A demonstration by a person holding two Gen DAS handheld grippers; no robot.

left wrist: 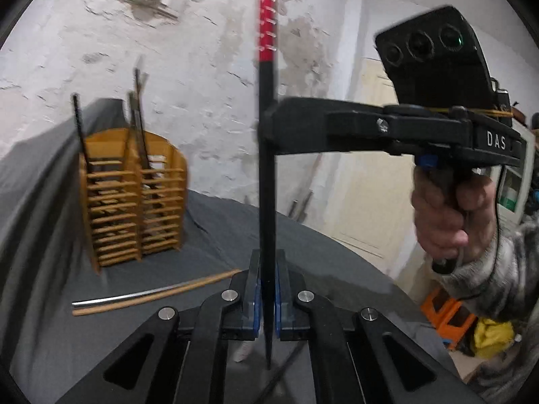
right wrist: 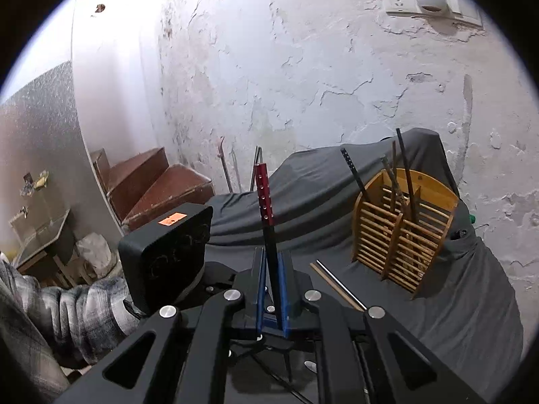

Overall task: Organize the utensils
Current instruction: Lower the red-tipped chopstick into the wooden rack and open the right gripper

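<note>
Left gripper (left wrist: 267, 298) clamped low on black red-tipped chopstick (left wrist: 267, 181) | right gripper (left wrist: 269, 124) pinching it mid-shaft at 12 | advice: release one before moving | bamboo holder (left wrist: 134, 198) at 10: several upright sticks | steel chopstick (left wrist: 134, 295), wooden chopstick (left wrist: 155, 298) loose on cloth at 9

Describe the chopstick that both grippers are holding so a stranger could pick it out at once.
Start at the slatted bamboo utensil holder on the grey cloth-covered table. In front of it, held upright in the air, is a black chopstick with a red top, pinched low by the left gripper and higher by the right gripper. No other chopstick has that red end ringed with silver bands.
</note>
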